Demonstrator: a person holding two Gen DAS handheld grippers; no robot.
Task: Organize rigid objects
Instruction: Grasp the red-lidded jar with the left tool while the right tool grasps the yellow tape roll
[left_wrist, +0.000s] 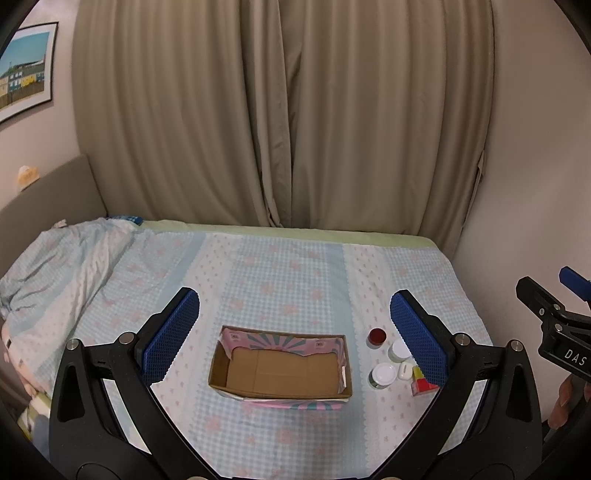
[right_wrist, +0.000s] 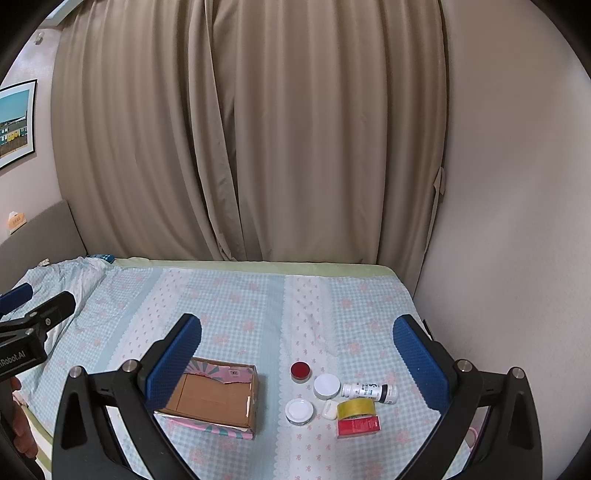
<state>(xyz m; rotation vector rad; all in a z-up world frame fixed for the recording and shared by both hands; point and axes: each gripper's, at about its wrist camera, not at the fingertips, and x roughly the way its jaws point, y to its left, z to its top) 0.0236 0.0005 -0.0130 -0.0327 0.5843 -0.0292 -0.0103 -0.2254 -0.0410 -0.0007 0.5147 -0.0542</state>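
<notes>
An open, empty cardboard box (left_wrist: 280, 373) with pink patterned sides sits on the bed; it also shows in the right wrist view (right_wrist: 214, 402). To its right lie a red-lidded jar (right_wrist: 300, 370), two white-lidded jars (right_wrist: 326, 386) (right_wrist: 299, 411), a white bottle on its side (right_wrist: 369, 391), a yellow tape roll (right_wrist: 356, 407), a red box (right_wrist: 358, 425) and a small white case (right_wrist: 329, 410). My left gripper (left_wrist: 295, 325) is open and empty above the box. My right gripper (right_wrist: 297, 350) is open and empty above the objects.
The bed has a blue-and-pink checked sheet (right_wrist: 258, 306). A crumpled duvet (left_wrist: 55, 266) lies at the left. Beige curtains (left_wrist: 280, 110) hang behind the bed and a wall (right_wrist: 517, 221) borders its right side.
</notes>
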